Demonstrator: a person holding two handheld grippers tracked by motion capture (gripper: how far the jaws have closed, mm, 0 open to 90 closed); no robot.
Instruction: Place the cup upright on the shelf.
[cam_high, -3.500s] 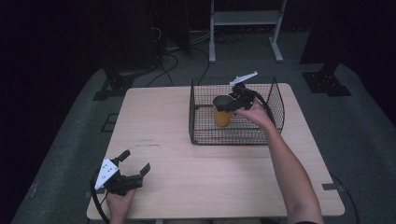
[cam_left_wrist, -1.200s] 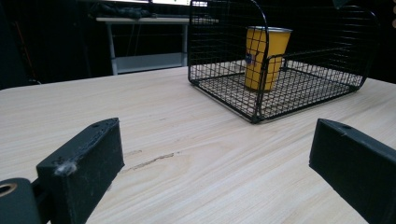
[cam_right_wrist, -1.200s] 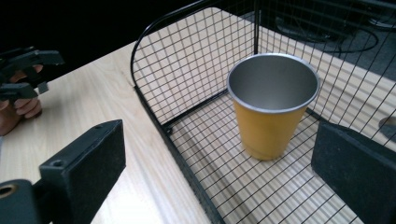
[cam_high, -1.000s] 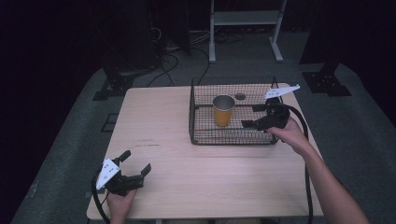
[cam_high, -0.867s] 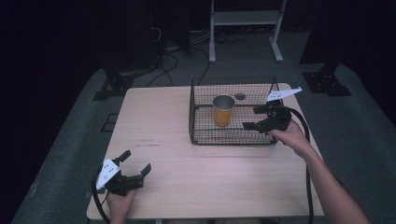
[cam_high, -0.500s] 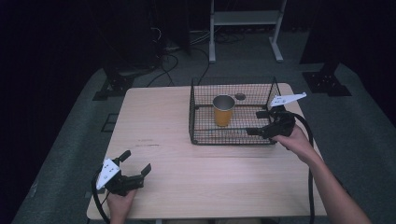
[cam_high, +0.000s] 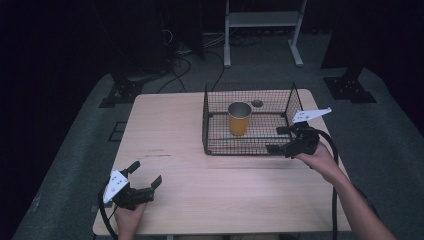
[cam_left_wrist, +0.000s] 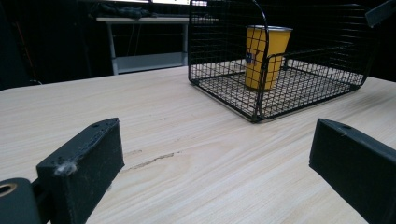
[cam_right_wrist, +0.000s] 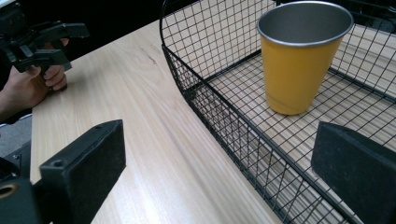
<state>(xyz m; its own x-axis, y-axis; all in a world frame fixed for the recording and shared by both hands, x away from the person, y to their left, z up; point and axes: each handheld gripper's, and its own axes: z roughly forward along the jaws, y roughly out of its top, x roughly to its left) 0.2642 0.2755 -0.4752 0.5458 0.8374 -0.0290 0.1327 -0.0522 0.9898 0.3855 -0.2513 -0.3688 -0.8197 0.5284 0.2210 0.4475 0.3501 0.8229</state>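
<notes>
The right gripper (cam_high: 286, 141), jaws spread and empty, hangs at the basket's (cam_high: 215, 145) four o'clock corner, apparently clear of the wire. The cup (cam_high: 239, 118) stands upright inside, near ten o'clock. The left gripper (cam_high: 142, 176), also spread, idles at the table's (cam_high: 165, 125) seven o'clock.

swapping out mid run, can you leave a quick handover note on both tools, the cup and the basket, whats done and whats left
Left tool: open, holding nothing, at the near left corner of the light wooden table, far from the work.
Right tool: open, holding nothing, at the near right corner of the black wire basket; in the right gripper view one jaw is over the basket floor and the other over the table.
Yellow metal cup: upright on the basket floor, toward the far side, apart from both tools.
Done: the cup is in the basket and let go.
Left: probably just bringing the right tool clear of the basket rim.
</notes>
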